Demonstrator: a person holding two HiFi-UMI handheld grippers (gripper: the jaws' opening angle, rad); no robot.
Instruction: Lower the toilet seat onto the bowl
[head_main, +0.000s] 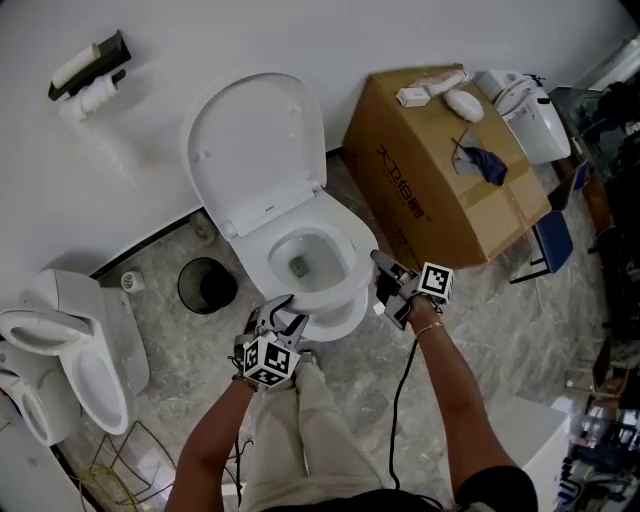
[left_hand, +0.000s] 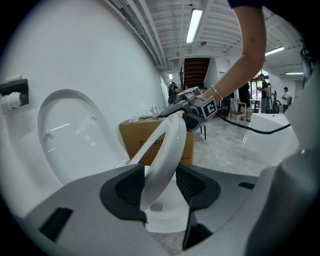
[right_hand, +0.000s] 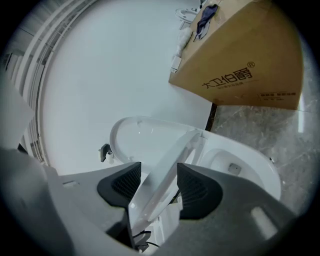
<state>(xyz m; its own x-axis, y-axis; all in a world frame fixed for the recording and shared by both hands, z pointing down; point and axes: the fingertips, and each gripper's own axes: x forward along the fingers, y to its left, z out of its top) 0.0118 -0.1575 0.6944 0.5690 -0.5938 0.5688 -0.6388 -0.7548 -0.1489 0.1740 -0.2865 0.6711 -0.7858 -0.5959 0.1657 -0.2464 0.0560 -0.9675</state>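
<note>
Bin (head_main: 205, 285) at 9 o'clock of the bowl (head_main: 335, 322) stands clear. At 6 o'clock the left hand-held gripper (head_main: 283, 310), jaws half apart, seems to pinch the toilet seat (left_hand: 167, 150), tilted midway between raised lid (head_main: 255, 150) and bowl: ease it down evenly, no dropping. At 3 o'clock the right hand-held gripper (head_main: 382, 275) straddles the rim, pads off it, gripping nothing; the cardboard box (head_main: 440, 170) crowds 2 o'clock.

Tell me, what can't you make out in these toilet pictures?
Wastebasket contents: head view, too dark inside.
Small items atop the cardboard box: head view, too small.
Whether the jaws of the left gripper press the toilet seat: left gripper view, seat fills the gap.
Distant people: left gripper view, too small.
</note>
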